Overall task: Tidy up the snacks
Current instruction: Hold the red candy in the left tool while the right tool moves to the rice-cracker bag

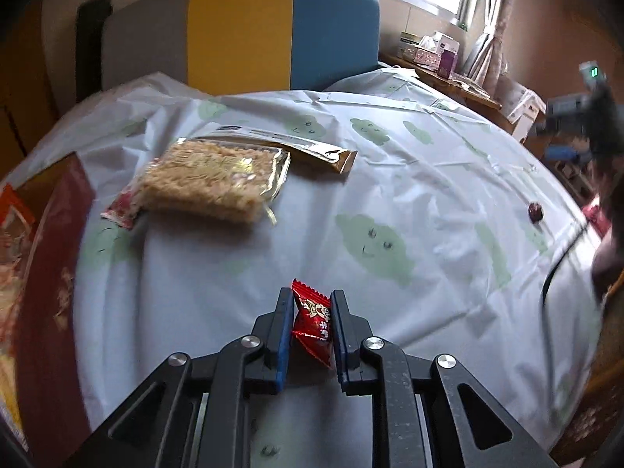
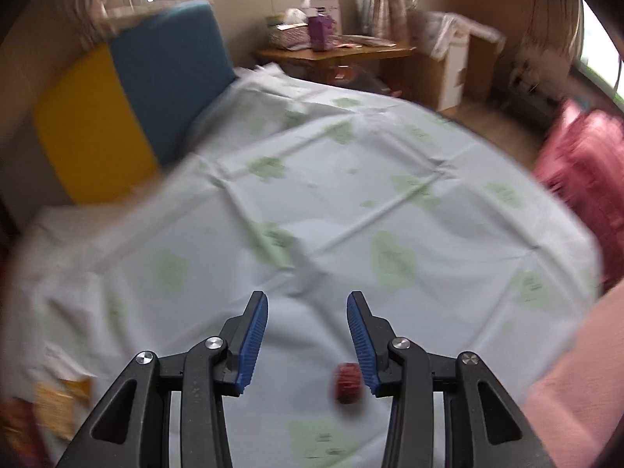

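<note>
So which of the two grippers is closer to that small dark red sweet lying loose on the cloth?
Right. The right gripper hangs open just above the small dark red sweet, not touching it. The left gripper is well across the cloth, shut on a red wrapped candy.

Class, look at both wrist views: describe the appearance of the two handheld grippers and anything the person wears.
Both the left gripper and the right gripper have black linkage arms with round silver pivot pins and blue ribbed pads on the fingers. A pink sleeve shows at the right.

A tablecloth (image 1: 429, 195) (green cloud faces) lies before a yellow-and-blue cushion (image 1: 280, 35).
</note>
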`<action>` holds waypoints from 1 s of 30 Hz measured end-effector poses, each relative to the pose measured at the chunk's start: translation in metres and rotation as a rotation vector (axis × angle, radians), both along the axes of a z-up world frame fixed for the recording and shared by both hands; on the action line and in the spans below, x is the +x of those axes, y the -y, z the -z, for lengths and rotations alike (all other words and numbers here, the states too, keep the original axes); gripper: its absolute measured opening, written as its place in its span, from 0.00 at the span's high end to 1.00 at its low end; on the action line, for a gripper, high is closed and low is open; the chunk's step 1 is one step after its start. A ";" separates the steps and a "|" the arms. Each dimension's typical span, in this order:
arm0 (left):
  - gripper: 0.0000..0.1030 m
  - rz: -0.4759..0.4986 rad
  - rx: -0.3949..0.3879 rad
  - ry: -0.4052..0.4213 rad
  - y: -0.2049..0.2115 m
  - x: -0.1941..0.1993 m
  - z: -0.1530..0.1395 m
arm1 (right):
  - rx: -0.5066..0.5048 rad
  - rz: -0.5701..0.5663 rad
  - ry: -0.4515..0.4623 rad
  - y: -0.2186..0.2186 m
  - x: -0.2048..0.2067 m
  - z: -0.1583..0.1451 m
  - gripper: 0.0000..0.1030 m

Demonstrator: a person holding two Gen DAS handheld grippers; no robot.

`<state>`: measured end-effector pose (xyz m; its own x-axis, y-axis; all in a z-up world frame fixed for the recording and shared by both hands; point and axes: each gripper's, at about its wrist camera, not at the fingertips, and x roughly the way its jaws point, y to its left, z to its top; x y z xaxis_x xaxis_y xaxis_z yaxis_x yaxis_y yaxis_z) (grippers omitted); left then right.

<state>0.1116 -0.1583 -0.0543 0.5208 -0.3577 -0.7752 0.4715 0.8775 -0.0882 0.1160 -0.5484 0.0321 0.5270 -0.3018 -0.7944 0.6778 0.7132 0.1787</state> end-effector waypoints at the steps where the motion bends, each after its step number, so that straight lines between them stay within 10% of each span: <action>1: 0.82 0.001 0.007 0.008 -0.001 -0.003 0.000 | 0.027 -0.002 0.045 0.002 -0.003 -0.003 0.58; 7: 0.82 -0.023 -0.011 0.018 -0.014 -0.014 -0.001 | 0.214 0.017 0.224 0.016 -0.018 -0.005 0.58; 15: 0.83 -0.067 -0.061 -0.004 -0.043 -0.030 -0.005 | 0.285 -0.170 0.187 -0.011 0.005 0.003 0.58; 21: 0.83 -0.086 -0.052 0.013 -0.053 -0.039 -0.006 | 0.422 -0.103 0.388 0.009 -0.023 -0.003 0.58; 25: 0.83 -0.089 -0.073 0.063 -0.058 -0.049 -0.018 | 0.430 -0.108 0.317 0.007 -0.015 0.003 0.58; 30: 0.83 -0.052 -0.062 0.061 -0.058 -0.055 -0.018 | 0.317 -0.393 0.151 -0.054 0.021 -0.002 0.58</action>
